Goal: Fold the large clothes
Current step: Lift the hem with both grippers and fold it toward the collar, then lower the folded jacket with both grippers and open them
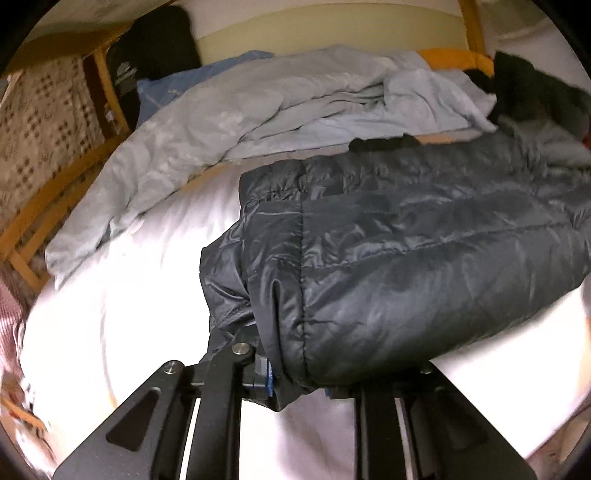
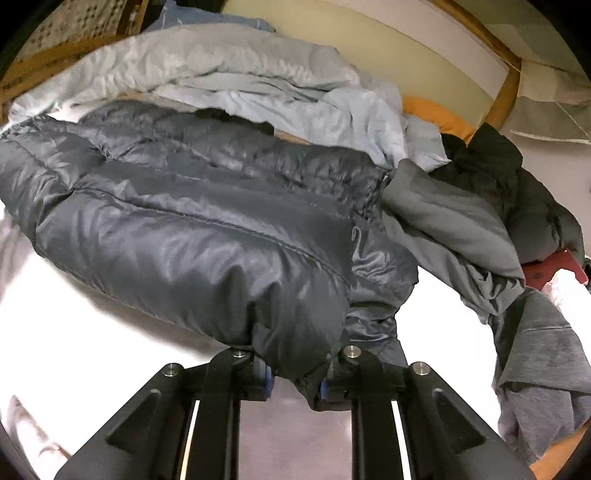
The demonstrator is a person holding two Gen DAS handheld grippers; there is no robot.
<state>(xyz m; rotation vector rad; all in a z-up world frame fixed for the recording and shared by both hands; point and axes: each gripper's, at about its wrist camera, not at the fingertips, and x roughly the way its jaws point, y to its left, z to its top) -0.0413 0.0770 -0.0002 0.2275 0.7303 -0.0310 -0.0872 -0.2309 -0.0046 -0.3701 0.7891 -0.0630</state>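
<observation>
A dark grey quilted puffer jacket (image 1: 406,251) lies bunched and partly folded on a white bed sheet (image 1: 122,295). My left gripper (image 1: 295,384) is shut on the jacket's near left corner, and the fabric hides its right finger. In the right wrist view the same jacket (image 2: 207,229) fills the middle. My right gripper (image 2: 295,384) is shut on its near right edge, with fabric pinched between the blue-tipped fingers (image 2: 267,380).
A rumpled pale blue duvet (image 1: 229,122) lies behind the jacket. Grey and black clothes (image 2: 480,229) are heaped at the right, by a red object (image 2: 554,271). A wooden bed frame (image 1: 48,206) runs along the left. A cream wall (image 1: 332,33) stands behind.
</observation>
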